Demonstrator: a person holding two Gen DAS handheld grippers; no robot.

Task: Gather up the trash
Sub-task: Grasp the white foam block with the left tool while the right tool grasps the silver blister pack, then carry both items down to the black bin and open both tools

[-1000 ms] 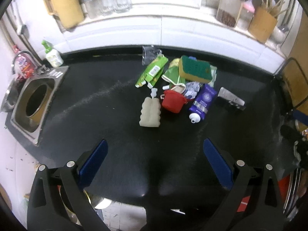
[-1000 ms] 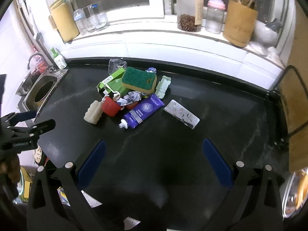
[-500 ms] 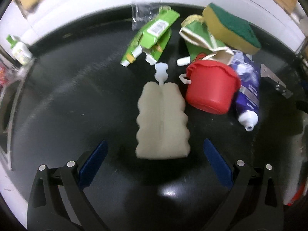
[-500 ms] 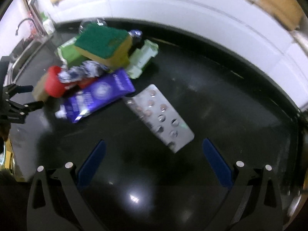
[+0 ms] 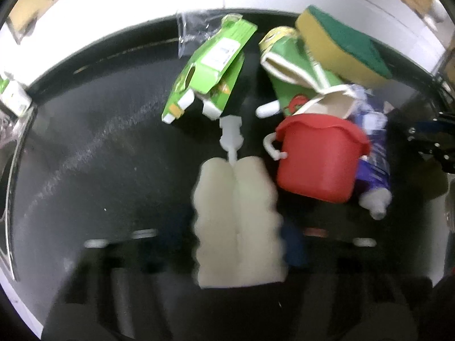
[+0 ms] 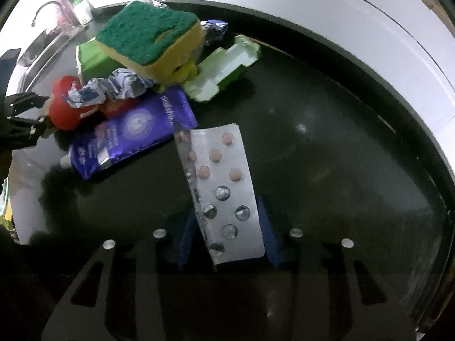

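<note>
While our left gripper [image 5: 239, 244] is closing around the cream ribbed bottle [image 5: 237, 227], our right gripper [image 6: 227, 238] is closing around the blister pack [image 6: 221, 193] — both jaws narrow. We cannot tell whether the pads already press; the other trash lies toward the worktop's [image 6: 327, 156] back edge.

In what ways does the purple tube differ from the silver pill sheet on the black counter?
The purple tube is plump and printed with white writing; the pill sheet is flat, silvery, with rows of small bubbles. The tube lies against the trash pile, partly under crumpled foil; the pill sheet lies apart from the pile, between the fingers of the closing right gripper. Both rest on the black counter.
</note>
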